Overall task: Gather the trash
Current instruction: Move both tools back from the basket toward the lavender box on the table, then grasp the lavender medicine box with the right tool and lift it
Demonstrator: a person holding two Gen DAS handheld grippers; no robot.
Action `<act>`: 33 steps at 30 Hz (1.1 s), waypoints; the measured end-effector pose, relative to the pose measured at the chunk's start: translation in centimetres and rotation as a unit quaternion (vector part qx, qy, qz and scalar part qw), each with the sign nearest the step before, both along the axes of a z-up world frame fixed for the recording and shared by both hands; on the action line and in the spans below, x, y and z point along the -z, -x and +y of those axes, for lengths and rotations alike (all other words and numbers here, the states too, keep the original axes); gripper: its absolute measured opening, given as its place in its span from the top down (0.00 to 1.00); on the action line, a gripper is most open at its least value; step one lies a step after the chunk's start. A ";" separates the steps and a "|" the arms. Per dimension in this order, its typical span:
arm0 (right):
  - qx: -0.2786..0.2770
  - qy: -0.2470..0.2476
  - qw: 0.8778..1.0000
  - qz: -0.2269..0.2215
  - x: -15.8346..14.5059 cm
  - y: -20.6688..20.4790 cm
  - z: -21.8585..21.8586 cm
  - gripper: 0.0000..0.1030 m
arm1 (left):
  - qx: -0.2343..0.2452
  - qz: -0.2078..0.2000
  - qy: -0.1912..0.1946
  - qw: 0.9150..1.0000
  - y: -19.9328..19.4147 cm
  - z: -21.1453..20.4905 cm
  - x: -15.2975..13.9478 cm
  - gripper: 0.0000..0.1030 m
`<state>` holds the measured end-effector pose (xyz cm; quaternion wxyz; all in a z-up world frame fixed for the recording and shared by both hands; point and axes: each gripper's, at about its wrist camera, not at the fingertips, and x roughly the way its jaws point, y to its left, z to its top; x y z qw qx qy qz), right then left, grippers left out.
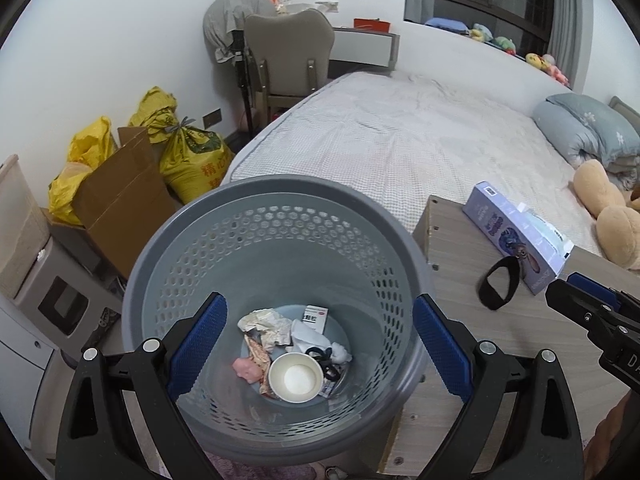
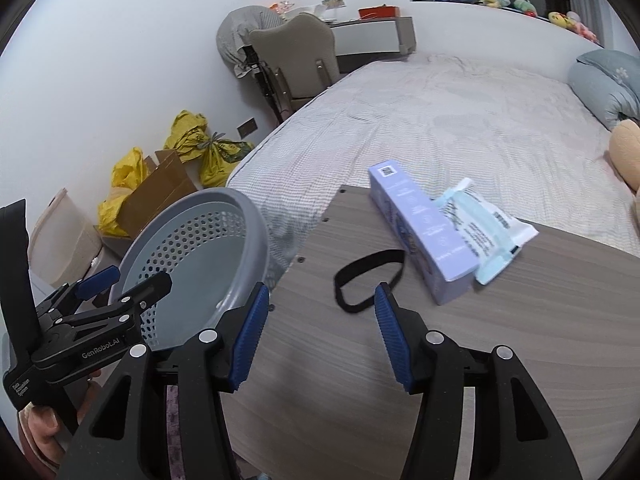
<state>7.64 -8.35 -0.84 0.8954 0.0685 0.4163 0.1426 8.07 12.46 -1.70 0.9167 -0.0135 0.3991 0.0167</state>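
A grey perforated trash basket (image 1: 272, 208) stands beside the wooden table (image 1: 472, 344); it holds crumpled paper, a paper cup (image 1: 296, 377), a small box and other scraps. My left gripper (image 1: 320, 340) is open and empty above the basket's mouth. On the table (image 2: 520, 340) lie a black band loop (image 2: 366, 278), a purple box (image 2: 420, 236) and a light blue wrapper (image 2: 484, 232). My right gripper (image 2: 318, 336) is open and empty, just short of the black band. The basket (image 2: 224, 240) shows at left in the right wrist view.
A bed (image 1: 400, 140) lies behind the table, with a folded quilt (image 1: 588, 128) and a plush toy (image 1: 608, 212). Yellow bags (image 1: 192, 152) and a cardboard box (image 1: 120, 200) sit by the wall, with a chair (image 1: 288, 56) beyond.
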 end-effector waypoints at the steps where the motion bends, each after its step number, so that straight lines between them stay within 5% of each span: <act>1: 0.005 0.001 1.000 -0.001 0.0 0.1 -0.4 0.48 | 0.005 0.000 0.000 1.000 -0.1 -0.4 0.0 0.10; 19: 0.055 0.005 0.998 -0.009 -0.2 -0.1 -6.2 0.45 | 0.056 -0.004 0.006 0.998 -1.5 -5.5 -0.2 0.10; 33: 0.005 0.053 0.999 -0.009 0.9 -5.6 -5.0 0.42 | 0.050 0.015 0.004 0.999 -2.1 -5.8 0.9 0.10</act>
